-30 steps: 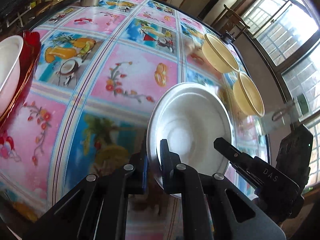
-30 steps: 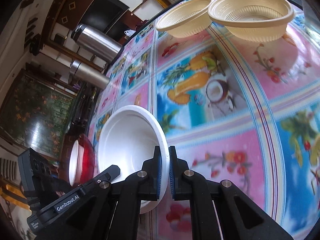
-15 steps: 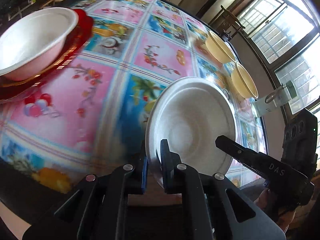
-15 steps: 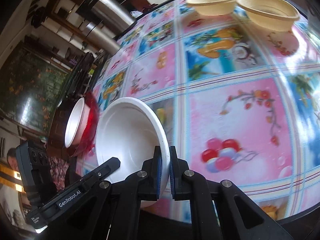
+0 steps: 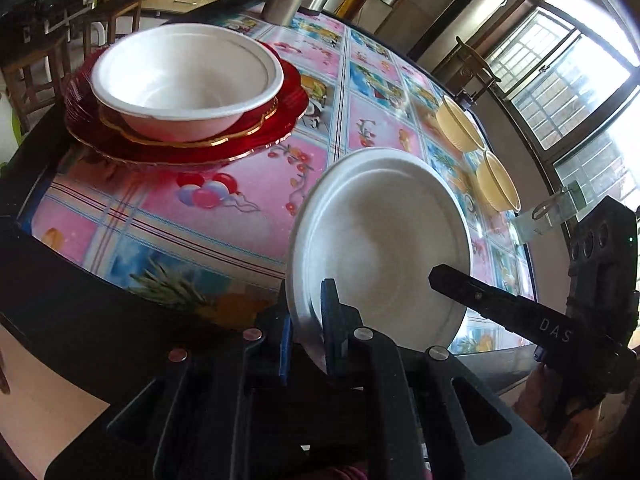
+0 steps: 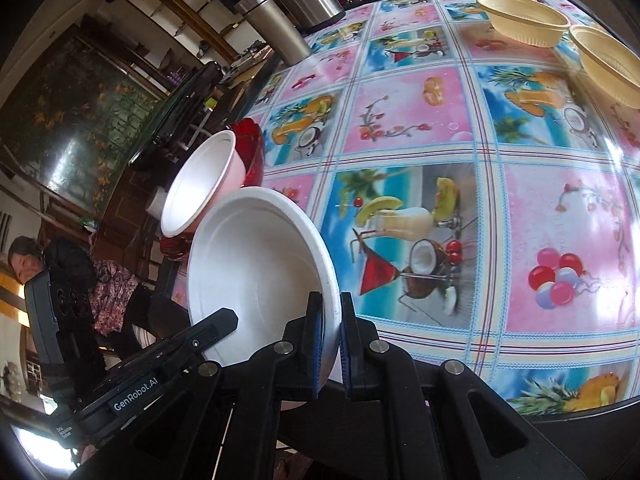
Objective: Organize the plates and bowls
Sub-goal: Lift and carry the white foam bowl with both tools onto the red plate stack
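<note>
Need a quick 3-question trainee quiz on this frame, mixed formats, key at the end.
1. True or false: both the left gripper and the right gripper clamp the rim of one white bowl.
2. What does the other white bowl sit on?
3. How many cream bowls stand at the far edge? A one, B two, C three.

Key: 1 true. 2 the red plates. 3 B.

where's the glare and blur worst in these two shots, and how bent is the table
Left wrist view: the windows are blown out white, the red plate is softly motion-blurred, and the table edge bows hard. Right wrist view: sheen washes the tablecloth near the yellow bowls, the grid lines bulge outward, and the background room is dim.
</note>
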The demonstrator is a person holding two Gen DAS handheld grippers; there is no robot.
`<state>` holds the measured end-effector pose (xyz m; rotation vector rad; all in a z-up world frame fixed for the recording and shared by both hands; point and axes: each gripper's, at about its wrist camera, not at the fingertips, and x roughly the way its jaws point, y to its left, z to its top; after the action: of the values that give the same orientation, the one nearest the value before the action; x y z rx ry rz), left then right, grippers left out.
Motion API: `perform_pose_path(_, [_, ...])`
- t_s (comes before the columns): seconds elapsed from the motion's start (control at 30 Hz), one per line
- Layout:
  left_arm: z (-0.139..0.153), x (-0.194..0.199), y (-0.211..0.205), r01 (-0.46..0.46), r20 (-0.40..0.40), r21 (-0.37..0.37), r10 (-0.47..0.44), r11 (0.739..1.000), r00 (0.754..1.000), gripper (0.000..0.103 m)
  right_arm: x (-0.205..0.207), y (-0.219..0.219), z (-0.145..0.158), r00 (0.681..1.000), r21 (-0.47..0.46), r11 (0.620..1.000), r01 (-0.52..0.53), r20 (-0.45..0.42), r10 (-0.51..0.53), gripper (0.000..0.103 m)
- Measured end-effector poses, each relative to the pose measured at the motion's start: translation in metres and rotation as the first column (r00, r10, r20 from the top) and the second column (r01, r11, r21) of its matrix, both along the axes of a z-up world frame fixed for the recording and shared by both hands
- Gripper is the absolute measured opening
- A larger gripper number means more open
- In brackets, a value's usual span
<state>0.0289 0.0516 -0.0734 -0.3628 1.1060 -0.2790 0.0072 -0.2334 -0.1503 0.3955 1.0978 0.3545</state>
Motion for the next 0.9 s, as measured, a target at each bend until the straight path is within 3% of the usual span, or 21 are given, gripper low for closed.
perform_pose_path(0.3, [0.035, 0.005, 0.022, -0.038, 0.110, 0.044, 0.033, 0.998, 0.993, 0.009, 0.012, 0.028, 0.035, 0.996, 0.005, 0.999, -0.033, 0.079, 0.033, 0.008])
perform_pose_path(0.57, [0.069, 0.034, 0.069, -0.152, 0.199, 0.093, 0.131, 0.984, 0.971, 0.009, 0.047, 0.086, 0.069, 0.980, 0.004, 0.997, -0.076, 0.183, 0.074, 0.008])
perform_pose_path(0.73, [0.075, 0.053, 0.092, -0.231, 0.235, 0.123, 0.197, 0.965, 0.952, 0.009, 0.072, 0.121, 0.077, 0.968, -0.022, 0.997, -0.067, 0.239, 0.071, 0.009])
perform_pose_path(0.9, [0.064, 0.073, 0.106, -0.282, 0.256, 0.147, 0.239, 0.948, 0.937, 0.009, 0.092, 0.145, 0.066, 0.962, -0.052, 0.998, -0.047, 0.267, 0.060, 0.010])
